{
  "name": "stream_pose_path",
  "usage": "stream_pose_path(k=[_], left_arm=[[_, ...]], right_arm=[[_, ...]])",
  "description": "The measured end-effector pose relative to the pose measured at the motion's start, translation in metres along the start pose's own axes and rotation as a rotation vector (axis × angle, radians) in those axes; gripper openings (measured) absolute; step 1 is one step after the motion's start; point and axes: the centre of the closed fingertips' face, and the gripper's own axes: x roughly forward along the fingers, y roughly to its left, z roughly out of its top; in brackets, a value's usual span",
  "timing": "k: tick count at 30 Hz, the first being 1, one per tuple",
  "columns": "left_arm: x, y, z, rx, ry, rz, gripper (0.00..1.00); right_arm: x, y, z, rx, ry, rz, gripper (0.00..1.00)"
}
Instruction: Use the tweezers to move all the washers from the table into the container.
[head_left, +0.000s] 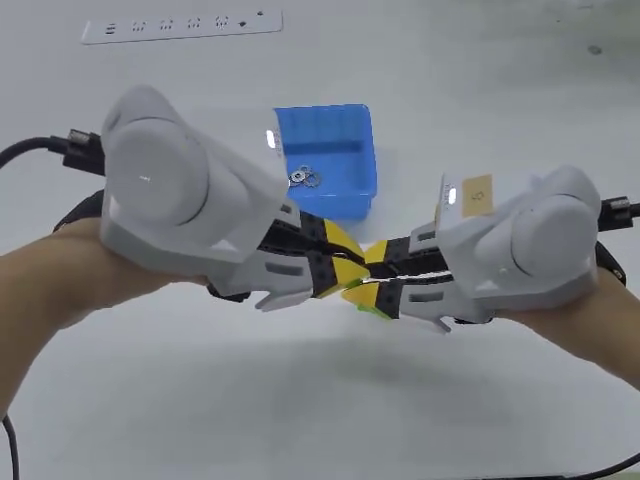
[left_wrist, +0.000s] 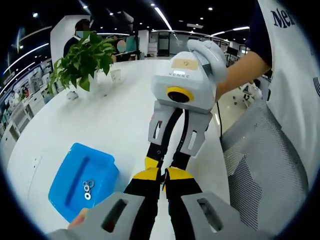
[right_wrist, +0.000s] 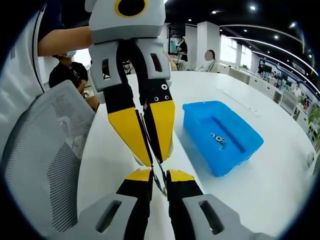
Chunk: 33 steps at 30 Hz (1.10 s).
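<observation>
Tweezers (right_wrist: 158, 174): pinched between left gripper (head_left: 352, 272) and right gripper (head_left: 378, 284), both sets of fingers narrow. Washers (head_left: 303, 177): in blue container (head_left: 340, 135), mid-bench (head_left: 480, 90), toward far edge. Handling: secure one firm grip before releasing the other.

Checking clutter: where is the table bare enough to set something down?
Table is bare on the grippers' near side, between strip and container, and right of it. Crowded where left gripper and right gripper meet on the tweezers.
</observation>
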Motion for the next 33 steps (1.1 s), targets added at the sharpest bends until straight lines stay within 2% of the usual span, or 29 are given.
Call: stream_pose_path(k=[4, 22, 33], left_arm=[[-0.0017, 0.0010, 0.0016, -0.006, -0.007, 0.005, 0.08], [0.0036, 0.0013, -0.0028, -0.013, 0.016, -0.002, 0.08], [0.0050, 0.0030, -0.0029, -0.009, 0.033, -0.001, 0.08]], right_arm=[[-0.0017, -0.0008, 0.0025, 0.015, -0.014, -0.005, 0.12], [0.0016, 0.0001, -0.0033, 0.030, -0.007, 0.001, 0.12], [0.0023, 0.0001, -0.0037, 0.005, 0.012, 0.019, 0.11]])
